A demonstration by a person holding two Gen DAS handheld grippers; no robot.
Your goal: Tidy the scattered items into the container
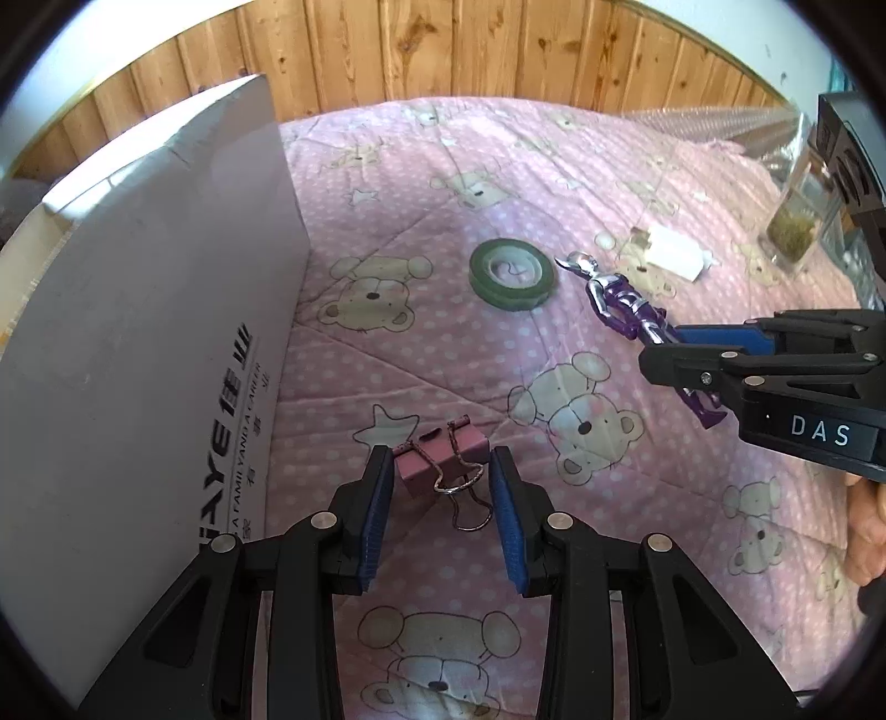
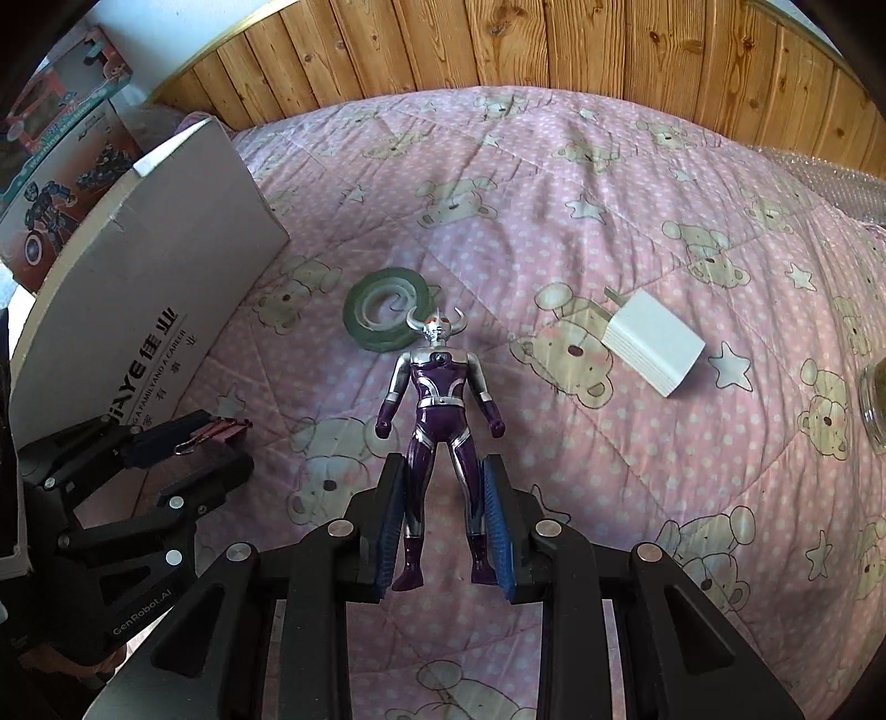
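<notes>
- Two grippers work over a pink quilt (image 1: pixel 443 183) with bear prints; each one has a scattered item between its fingers.
- Left gripper (image 1: pixel 441 471): the jaws are partly open and stand around a pink binder clip (image 1: pixel 437 457). The left pad (image 1: pixel 381 501) touches or almost touches the clip body; at the right pad a small gap shows. The clip lies on the quilt, its wire handles pointing toward the camera, at 6 o'clock.
- Right gripper (image 2: pixel 443 493): the jaws are narrowed around the legs of a purple and silver figure (image 2: pixel 440 410). The blue pads (image 2: pixel 495 515) are just beside the legs, and I cannot tell if they press them. The figure lies on its back on the quilt, with the horned head at 12 o'clock.
- In the left view the box (image 1: pixel 149 310), white with printed letters, stands at 9 o'clock, just beside the clip. Its opening does not show.
- Green tape roll (image 2: pixel 387 313) lies flat at 11 o'clock from the figure's head, touching or nearly touching it in the right view.
- White charger (image 2: pixel 653 349) lies at 2 o'clock from the figure, well apart from it.
- Glass jar (image 1: pixel 797 221) with something green inside stands at 2 o'clock in the left view.
- Wooden panels (image 2: pixel 554 50) run behind the quilt at 12 o'clock.
- Toy carton (image 2: pixel 55 166) with a robot picture stands behind the box, at 10 o'clock in the right view.
</notes>
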